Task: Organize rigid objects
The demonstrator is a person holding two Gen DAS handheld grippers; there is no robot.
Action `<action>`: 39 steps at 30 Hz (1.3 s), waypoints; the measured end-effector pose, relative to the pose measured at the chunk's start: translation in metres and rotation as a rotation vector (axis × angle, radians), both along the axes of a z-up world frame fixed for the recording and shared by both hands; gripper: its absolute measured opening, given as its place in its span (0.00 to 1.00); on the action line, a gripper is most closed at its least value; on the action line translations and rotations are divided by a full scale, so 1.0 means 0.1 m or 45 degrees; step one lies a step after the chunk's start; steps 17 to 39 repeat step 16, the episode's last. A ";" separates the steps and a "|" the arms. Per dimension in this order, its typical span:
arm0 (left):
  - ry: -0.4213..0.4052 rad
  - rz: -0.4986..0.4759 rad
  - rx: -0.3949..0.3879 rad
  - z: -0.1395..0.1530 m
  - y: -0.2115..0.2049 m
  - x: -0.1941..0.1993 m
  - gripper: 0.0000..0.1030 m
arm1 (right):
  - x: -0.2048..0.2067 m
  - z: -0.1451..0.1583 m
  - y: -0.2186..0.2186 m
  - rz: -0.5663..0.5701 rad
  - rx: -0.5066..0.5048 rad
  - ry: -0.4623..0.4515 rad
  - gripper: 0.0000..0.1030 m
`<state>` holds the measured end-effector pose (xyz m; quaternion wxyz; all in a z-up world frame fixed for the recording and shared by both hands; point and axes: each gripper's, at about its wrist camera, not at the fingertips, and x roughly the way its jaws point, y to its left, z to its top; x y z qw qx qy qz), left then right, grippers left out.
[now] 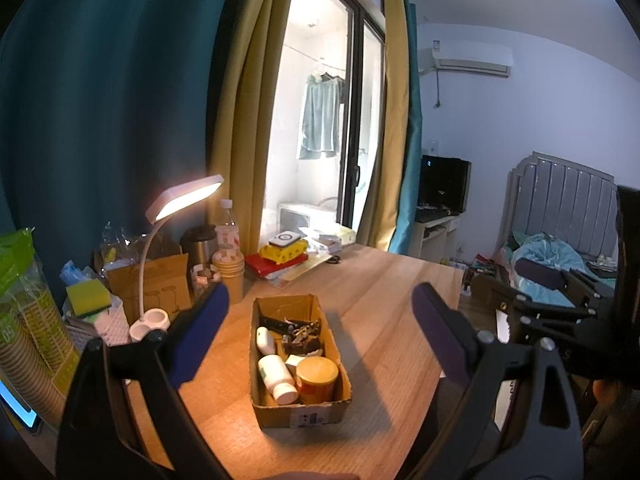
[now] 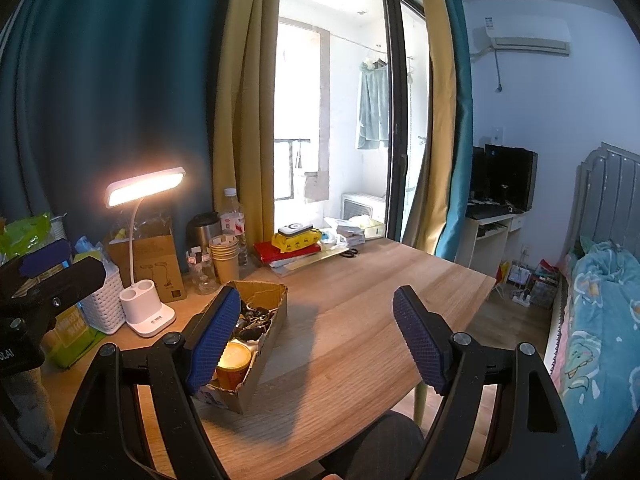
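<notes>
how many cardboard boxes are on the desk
2: an open cardboard box of small items mid-desk, and a taller lamp carton behind the desk lamp. Clutter may hide more.

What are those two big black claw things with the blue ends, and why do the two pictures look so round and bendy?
They are grabbers that a person holds, one in each hand, a bit like big tongs. Each one has a small camera looking out between its two fingers, and the lens bends the picture round at the edges.

One picture is from the left gripper, the other from the right gripper. Both are open and hold nothing.

On the wooden table stands a cardboard box. In it lie a white bottle, a jar with a yellow lid and some dark small things too jumbled to name. At the back glows a desk lamp, beside paper cups, a water bottle and a pile of books.
</notes>
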<state>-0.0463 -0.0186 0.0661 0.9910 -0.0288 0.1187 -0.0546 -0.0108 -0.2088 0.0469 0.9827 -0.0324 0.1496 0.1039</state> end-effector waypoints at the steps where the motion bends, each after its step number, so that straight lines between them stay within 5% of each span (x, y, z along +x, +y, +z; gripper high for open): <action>1: 0.000 0.001 0.000 0.00 0.00 0.00 0.91 | 0.00 0.00 0.00 0.000 0.000 0.001 0.79; 39: 0.033 -0.018 -0.009 -0.03 -0.03 0.05 0.91 | 0.04 -0.02 -0.01 -0.001 -0.001 0.013 0.79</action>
